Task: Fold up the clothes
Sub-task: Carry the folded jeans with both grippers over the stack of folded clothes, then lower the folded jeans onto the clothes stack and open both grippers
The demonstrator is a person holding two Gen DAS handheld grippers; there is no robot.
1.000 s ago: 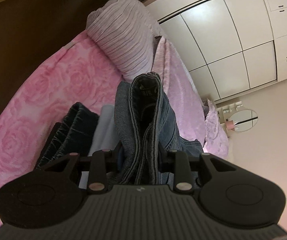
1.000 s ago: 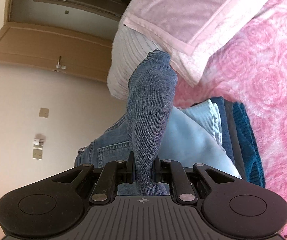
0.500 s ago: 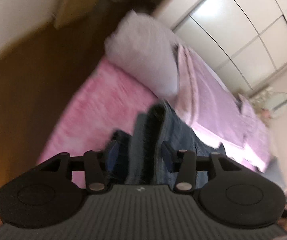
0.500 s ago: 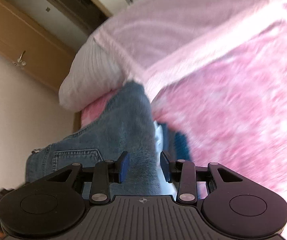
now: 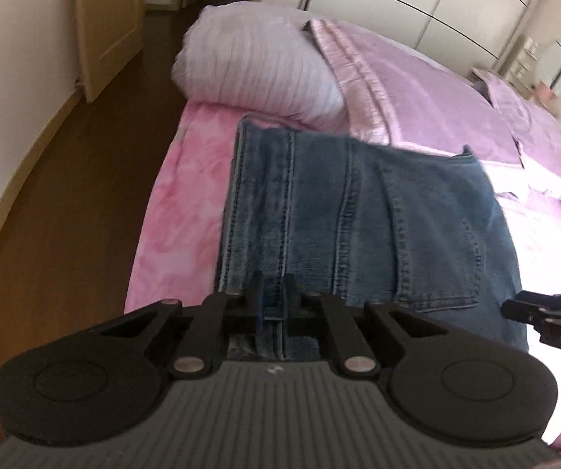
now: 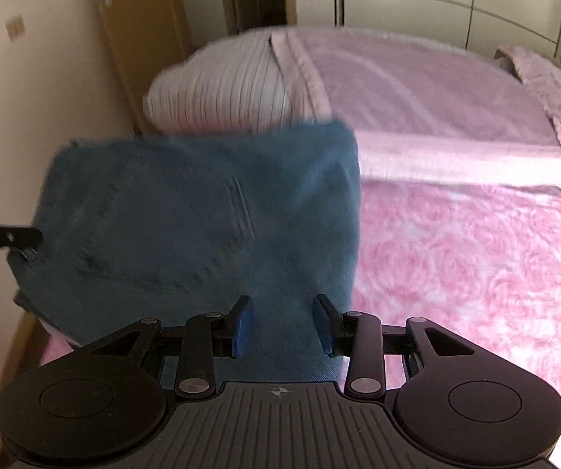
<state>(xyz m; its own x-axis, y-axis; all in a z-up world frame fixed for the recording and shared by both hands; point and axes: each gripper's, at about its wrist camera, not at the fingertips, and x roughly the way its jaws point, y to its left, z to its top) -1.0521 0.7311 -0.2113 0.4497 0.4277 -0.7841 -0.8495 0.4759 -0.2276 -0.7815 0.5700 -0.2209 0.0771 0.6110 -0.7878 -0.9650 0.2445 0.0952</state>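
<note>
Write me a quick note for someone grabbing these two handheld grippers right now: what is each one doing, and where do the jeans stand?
Left gripper: shut on the jeans, pinching one edge.
Right gripper: open, fingers either side of the denim, not pinching.
Jeans: folded, back pocket up, near the corner of the pink bedspread, in front of the striped pillow.
Done: jeans look folded.
Left: release the left grip, probably tidy the fold, then look for other clothes.

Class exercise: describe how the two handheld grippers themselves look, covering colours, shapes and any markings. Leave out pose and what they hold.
Both match. The left gripper and right gripper have a grey ribbed body bearing a small round crosshair mark, two round black housings with circular insets, and black linkage arms with silver pivot pins. The fingers carry blue pads. No cables or sleeves show.
</note>
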